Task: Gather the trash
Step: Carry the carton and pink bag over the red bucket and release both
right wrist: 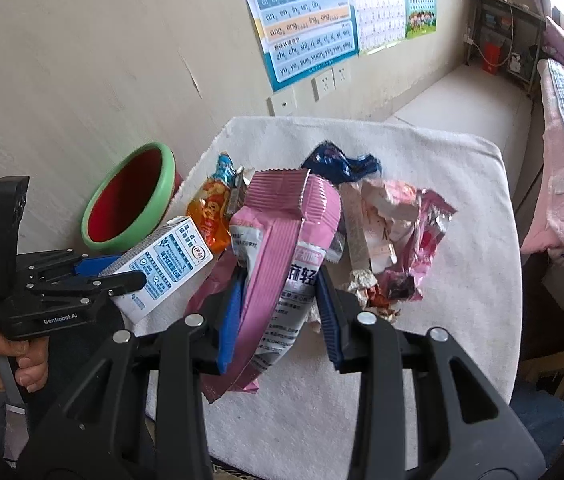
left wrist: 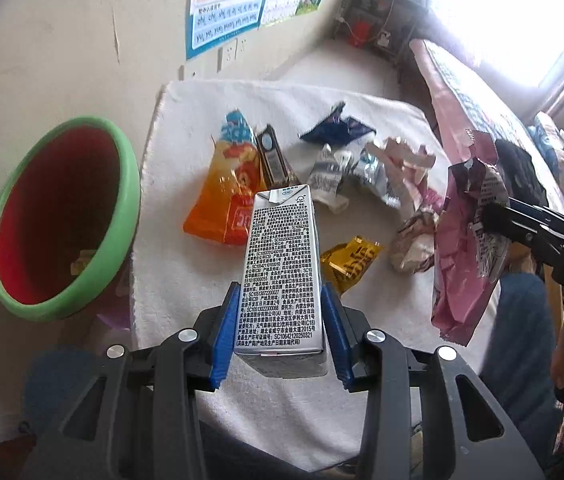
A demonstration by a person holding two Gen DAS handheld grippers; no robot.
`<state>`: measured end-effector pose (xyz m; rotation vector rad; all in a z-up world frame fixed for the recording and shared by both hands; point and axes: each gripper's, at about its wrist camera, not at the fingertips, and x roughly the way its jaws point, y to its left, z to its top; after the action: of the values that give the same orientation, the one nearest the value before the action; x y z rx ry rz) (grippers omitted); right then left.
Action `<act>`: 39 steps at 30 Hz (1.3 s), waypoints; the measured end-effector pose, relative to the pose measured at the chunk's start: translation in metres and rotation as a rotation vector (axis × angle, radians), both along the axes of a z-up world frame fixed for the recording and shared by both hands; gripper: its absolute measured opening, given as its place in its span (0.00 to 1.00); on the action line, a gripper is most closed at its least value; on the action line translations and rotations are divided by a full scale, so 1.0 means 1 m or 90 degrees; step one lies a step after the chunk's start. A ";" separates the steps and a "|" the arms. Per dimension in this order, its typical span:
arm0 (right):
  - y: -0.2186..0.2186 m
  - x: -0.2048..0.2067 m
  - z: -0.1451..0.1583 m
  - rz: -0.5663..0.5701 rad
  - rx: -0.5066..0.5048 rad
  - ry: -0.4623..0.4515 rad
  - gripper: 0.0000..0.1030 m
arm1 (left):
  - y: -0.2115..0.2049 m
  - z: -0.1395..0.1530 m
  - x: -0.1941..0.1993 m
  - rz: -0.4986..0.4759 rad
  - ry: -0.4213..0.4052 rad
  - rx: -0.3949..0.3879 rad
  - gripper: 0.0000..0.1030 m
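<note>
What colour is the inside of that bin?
Red inside the bin, with a green rim; clearest in the left wrist view.

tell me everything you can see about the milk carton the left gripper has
The milk carton is a small rectangular drink box, silvery with dense black print on one side, blue and white panels on another. It looks like coated paperboard, intact, undented. The left gripper clamps its lower end between blue pads, lifted clear of the white towel.
</note>
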<state>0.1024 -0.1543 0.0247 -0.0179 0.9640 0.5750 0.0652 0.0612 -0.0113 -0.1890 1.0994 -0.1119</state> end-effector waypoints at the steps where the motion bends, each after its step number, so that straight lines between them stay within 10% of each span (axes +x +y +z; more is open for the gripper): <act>1: 0.001 0.000 0.004 0.002 0.002 -0.006 0.34 | 0.001 0.003 0.000 0.002 -0.005 0.001 0.37; 39: 0.173 0.027 0.114 0.163 0.040 -0.134 0.34 | 0.150 0.056 -0.013 0.191 -0.097 0.045 0.37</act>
<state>0.1295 0.0186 0.1383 -0.1449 0.7420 0.8225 0.0525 0.2111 0.0443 -0.2752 0.9118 0.1778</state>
